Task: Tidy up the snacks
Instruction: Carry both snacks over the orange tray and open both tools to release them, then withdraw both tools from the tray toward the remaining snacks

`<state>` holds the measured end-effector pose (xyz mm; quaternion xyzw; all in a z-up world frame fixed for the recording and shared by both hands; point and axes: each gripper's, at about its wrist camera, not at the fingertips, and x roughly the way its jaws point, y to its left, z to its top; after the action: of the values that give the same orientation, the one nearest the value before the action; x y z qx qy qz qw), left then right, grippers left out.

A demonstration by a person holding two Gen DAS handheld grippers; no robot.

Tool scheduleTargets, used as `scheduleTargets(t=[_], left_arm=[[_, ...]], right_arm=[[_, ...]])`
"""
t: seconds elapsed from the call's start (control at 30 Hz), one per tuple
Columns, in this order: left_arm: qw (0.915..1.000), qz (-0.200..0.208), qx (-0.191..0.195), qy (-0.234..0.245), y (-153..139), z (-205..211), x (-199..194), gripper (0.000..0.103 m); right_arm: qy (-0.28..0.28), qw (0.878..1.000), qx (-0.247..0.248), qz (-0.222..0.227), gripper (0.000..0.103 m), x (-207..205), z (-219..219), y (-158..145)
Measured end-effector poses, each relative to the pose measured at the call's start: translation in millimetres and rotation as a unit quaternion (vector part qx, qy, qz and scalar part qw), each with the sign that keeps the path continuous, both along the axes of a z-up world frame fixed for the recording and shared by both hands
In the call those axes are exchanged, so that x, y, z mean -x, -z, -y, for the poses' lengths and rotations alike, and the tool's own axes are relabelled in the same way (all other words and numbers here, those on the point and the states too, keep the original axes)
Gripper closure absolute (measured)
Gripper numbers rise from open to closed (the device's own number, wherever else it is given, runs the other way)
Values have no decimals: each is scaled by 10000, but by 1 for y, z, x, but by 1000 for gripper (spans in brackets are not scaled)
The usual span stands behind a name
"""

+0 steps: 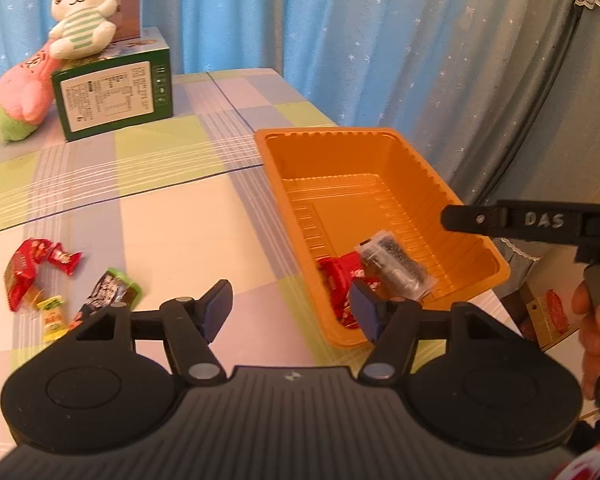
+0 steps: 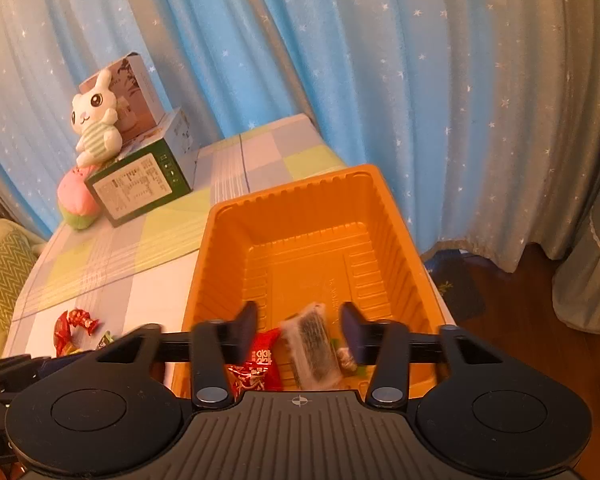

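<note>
An orange plastic tray point(image 1: 380, 148) stands on the checked table at the right; it also shows in the right wrist view point(image 2: 284, 196). Inside lie a red snack packet point(image 1: 338, 276) and a clear dark packet point(image 1: 396, 268), seen again in the right wrist view as the red packet point(image 2: 260, 360) and the dark packet point(image 2: 314, 344). Loose snacks point(image 1: 40, 268) lie on the table at the left: red packets, a yellow one point(image 1: 54, 316) and a green-edged one point(image 1: 114, 288). My left gripper point(image 1: 290, 308) is open and empty over the tray's near left corner. My right gripper point(image 2: 298, 332) is open and empty above the tray's near end.
A green box point(image 1: 114, 96) with a plush rabbit point(image 1: 84, 12) on it and a pink plush point(image 1: 24, 92) beside it stand at the far left of the table. Blue starred curtains hang behind. The table edge runs just right of the tray. A green cushion point(image 2: 2, 276) lies left.
</note>
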<state>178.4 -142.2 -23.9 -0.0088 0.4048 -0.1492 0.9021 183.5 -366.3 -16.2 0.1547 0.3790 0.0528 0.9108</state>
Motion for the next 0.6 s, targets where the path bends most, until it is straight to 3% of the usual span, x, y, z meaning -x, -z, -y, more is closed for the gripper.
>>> scheduleTargets(t=[0.37, 0.6], left_arm=[[9997, 173, 66, -134, -11, -22, 33, 41], [9992, 295, 46, -252, -22, -38, 60, 35]], right_arm=[[160, 9997, 192, -24, 49, 46, -8, -18], [59, 9994, 350, 9, 42, 82, -27, -28]])
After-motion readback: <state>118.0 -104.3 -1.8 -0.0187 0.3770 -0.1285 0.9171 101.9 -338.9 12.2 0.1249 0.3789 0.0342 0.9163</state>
